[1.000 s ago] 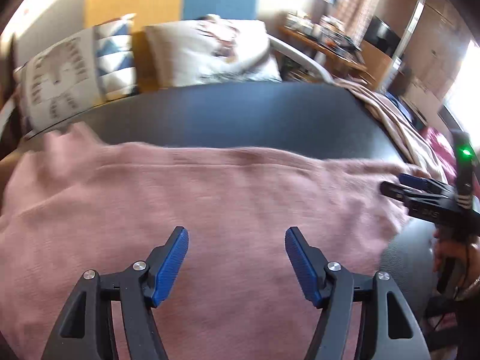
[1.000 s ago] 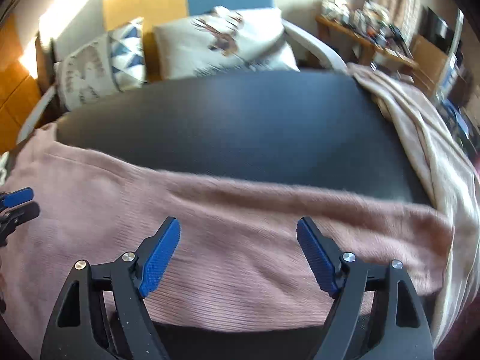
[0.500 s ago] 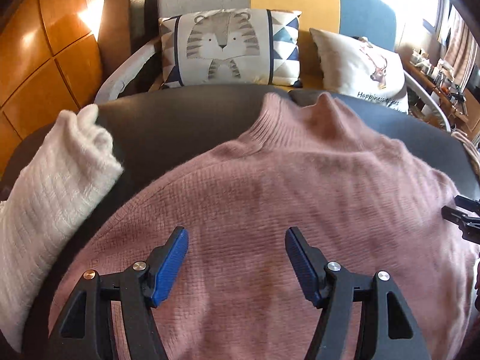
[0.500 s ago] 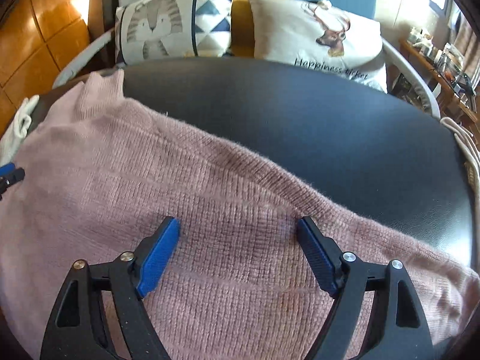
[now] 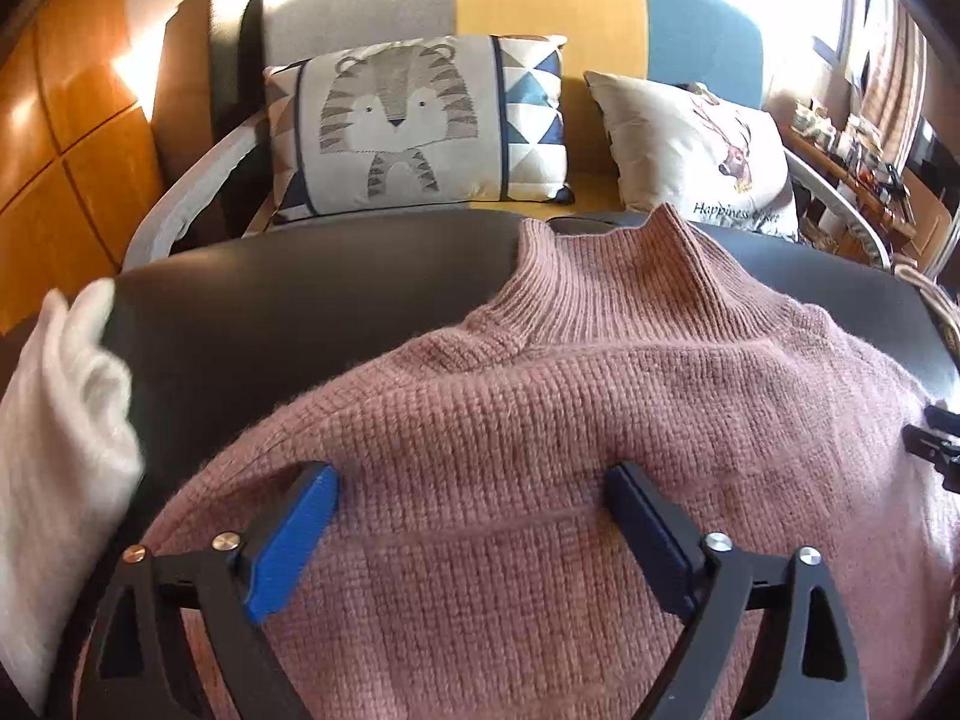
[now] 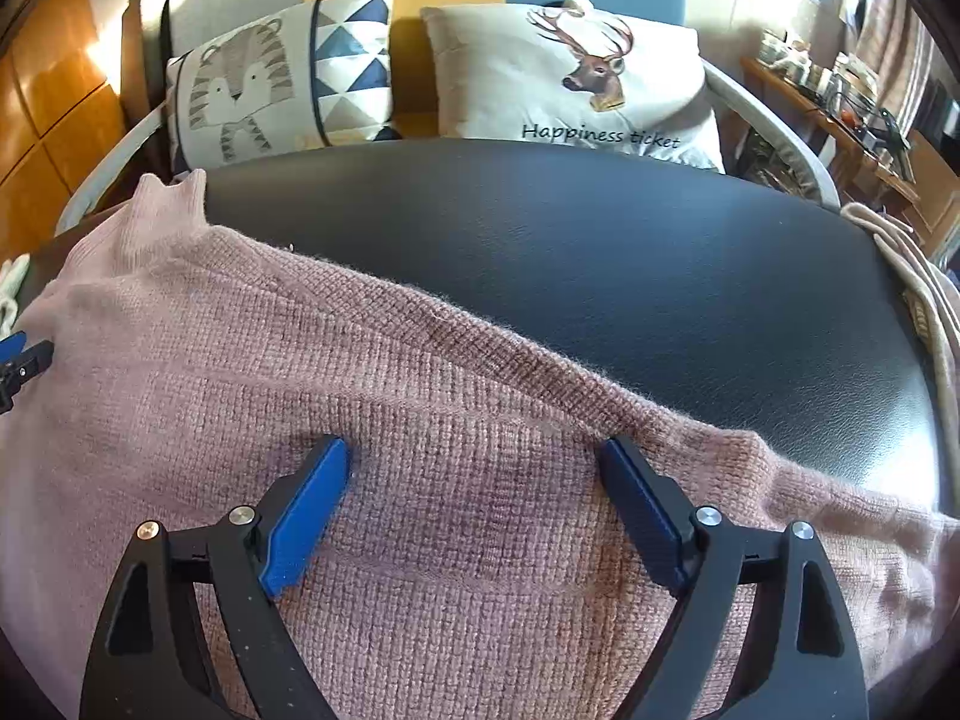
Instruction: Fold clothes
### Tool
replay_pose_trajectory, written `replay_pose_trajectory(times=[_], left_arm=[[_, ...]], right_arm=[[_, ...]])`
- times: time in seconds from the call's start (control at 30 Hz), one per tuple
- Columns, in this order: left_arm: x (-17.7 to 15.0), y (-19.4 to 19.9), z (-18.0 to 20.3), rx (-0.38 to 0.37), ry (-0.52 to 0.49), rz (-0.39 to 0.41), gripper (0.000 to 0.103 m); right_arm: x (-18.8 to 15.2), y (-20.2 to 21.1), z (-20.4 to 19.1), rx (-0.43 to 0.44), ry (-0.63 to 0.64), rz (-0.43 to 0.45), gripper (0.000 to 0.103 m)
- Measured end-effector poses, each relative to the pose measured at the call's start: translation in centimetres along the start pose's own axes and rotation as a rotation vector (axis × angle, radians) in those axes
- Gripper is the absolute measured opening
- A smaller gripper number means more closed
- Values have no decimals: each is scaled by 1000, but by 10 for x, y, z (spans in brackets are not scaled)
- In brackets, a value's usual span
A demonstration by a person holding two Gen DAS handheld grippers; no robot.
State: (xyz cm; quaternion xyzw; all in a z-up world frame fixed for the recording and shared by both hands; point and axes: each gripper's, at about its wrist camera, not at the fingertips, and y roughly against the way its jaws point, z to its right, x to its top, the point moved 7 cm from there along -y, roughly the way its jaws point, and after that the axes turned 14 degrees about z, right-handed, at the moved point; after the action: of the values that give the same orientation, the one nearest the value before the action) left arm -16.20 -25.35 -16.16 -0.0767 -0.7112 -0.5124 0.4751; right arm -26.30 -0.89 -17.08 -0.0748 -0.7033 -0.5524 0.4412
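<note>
The left gripper (image 5: 471,474) stands with its jaws spread wide, pinching nothing. Both blue pads (image 5: 288,546) sit low over the knit of a pink turtleneck sweater (image 5: 600,420), which fills the whole gap between them; whether the tips press into the fabric cannot be told. Straight ahead of these jaws the sweater's ribbed collar (image 5: 624,276) lies on a black table (image 5: 300,300). Off the left jaw, a white knitted garment (image 5: 54,450) hangs at the table's edge. Off the right jaw, at the frame's border, the black tip of the right gripper appears over the sweater.

The right gripper (image 6: 474,453) is likewise spread wide and holds nothing. Its pads (image 6: 306,516) hover low over the same sweater (image 6: 300,390), the right pad lying close to the garment's far edge, where a sleeve (image 6: 840,498) runs away past the right jaw. Beyond that edge the bare black table (image 6: 600,252) extends ahead. Far off the right jaw, a beige garment (image 6: 924,300) drapes over the table's side. Off the left jaw, the left gripper's blue tip shows over the sweater.

Beyond the table stands a sofa (image 5: 540,6) carrying a tiger-print cushion (image 5: 420,126) and a deer-print cushion (image 6: 576,72) lettered "Happiness ticket".
</note>
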Motion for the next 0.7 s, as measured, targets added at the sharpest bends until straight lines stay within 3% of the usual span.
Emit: replay_pose_trajectory(times=[0.13,0.23,0.43,0.53,0.7], left_arm=[[20,-22,16,8,-55,-2,96],[29,-27,20,-25,-28,-9,95],[20,4,13,-97,35,-21,81],[11,28,0,-110,78,-7,81],[6,64,-45,-54,117,38,81]], right_arm=[[5,-10,13,-38,-33,-2,89],[8,-12,19,-47,-43,-5,89],[11,2,16,-71,-60,-10,89],[17,21,-12,-29,-15,34,89],[14,46,-76,44,106,70,89]])
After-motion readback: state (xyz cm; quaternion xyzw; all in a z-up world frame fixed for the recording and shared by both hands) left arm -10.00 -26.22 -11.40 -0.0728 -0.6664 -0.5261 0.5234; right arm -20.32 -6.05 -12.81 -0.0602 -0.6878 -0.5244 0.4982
